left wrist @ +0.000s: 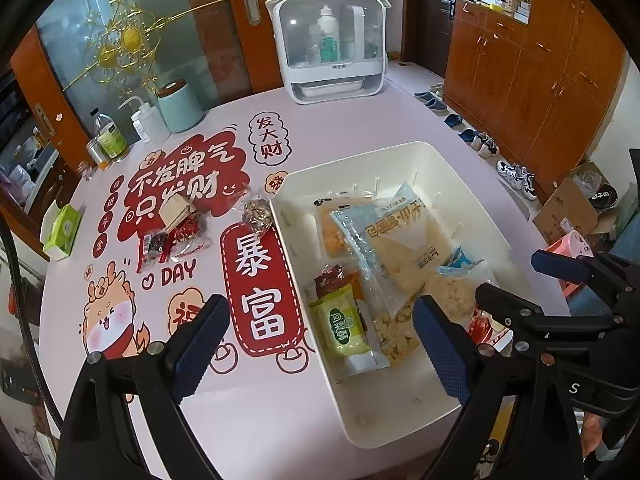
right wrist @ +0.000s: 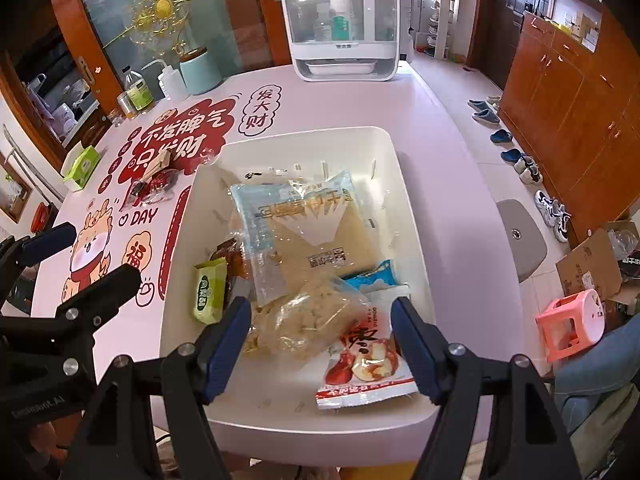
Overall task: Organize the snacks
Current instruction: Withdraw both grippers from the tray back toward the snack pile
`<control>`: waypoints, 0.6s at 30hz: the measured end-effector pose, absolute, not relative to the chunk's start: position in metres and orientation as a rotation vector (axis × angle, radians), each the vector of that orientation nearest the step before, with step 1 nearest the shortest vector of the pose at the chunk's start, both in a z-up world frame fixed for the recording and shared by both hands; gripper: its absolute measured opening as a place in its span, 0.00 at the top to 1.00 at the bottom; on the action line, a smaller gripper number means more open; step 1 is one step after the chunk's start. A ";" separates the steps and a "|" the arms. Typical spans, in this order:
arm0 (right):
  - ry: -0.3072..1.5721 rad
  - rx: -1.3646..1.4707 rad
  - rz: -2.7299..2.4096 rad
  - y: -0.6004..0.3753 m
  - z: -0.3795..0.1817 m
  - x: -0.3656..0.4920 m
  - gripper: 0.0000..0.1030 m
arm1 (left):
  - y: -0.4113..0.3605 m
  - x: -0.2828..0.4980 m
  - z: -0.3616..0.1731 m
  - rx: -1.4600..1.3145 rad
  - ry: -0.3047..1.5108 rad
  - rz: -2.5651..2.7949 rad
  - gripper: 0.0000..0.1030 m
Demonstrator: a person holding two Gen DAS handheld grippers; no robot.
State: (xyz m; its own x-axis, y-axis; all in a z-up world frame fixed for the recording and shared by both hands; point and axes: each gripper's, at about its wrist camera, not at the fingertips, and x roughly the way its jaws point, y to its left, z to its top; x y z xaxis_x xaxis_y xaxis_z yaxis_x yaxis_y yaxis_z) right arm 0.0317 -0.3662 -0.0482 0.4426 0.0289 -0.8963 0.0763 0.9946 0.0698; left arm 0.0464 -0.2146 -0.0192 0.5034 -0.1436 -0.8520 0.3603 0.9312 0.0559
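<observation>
A white bin (left wrist: 400, 156) (right wrist: 304, 136) on the table holds several snack packs: a large blue-and-clear bag (left wrist: 400, 232) (right wrist: 308, 224), a green pack (left wrist: 344, 324) (right wrist: 210, 290), a clear bag of pale pieces (right wrist: 312, 320) and a red-and-white date pack (right wrist: 368, 364). Loose snacks lie on the table left of the bin: a speckled pack (left wrist: 258, 214), a tan box (left wrist: 176, 208) and red packs (left wrist: 180, 240). My left gripper (left wrist: 320, 344) is open and empty over the bin's near left edge. My right gripper (right wrist: 320, 344) is open and empty above the date pack.
A white dish cabinet (left wrist: 328, 40) stands at the table's far edge. A teal canister (left wrist: 180, 106), squeeze bottle (left wrist: 150, 122), jars and a green tissue box (left wrist: 64, 228) line the left side. Shoes, a cardboard box and a pink stool (right wrist: 568, 324) are on the floor right.
</observation>
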 end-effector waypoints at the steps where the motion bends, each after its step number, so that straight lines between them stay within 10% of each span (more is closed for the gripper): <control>1: 1.113 0.103 -0.028 -0.364 -0.048 0.032 0.29 | -0.213 0.046 -0.019 0.239 1.000 -0.307 0.11; 18: 1.112 0.100 -0.026 -0.307 -0.045 0.053 0.29 | -0.150 0.059 -0.014 0.257 0.985 -0.296 0.11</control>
State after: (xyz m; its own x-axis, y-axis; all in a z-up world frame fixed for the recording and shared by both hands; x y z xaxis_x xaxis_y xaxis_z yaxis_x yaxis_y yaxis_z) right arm 0.0525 -0.3070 -0.0446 0.4428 0.0295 -0.8962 0.0710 0.9952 0.0678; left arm 0.0591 -0.1501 -0.0144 0.5187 -0.1286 -0.8452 0.3586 0.9302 0.0785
